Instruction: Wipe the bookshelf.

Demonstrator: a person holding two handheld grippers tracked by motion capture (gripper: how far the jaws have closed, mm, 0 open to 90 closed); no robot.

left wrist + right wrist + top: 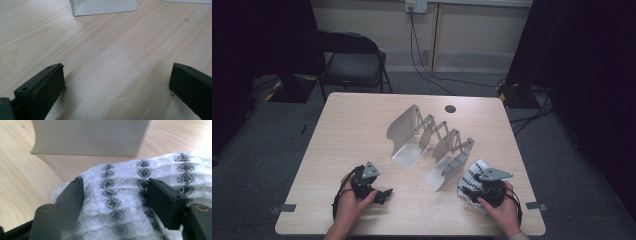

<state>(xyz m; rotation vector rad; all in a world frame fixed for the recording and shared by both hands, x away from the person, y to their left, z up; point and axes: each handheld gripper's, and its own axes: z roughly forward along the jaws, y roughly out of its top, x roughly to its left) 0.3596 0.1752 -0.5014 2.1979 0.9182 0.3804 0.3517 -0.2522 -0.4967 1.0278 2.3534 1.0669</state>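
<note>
Right gripper view — right gripper (113, 195) seemingly pinching waffle-weave cloth (125, 202); left gripper (116, 85) open.

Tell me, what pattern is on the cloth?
White cloth with rows of black diamonds; the right gripper view shows it best.
</note>
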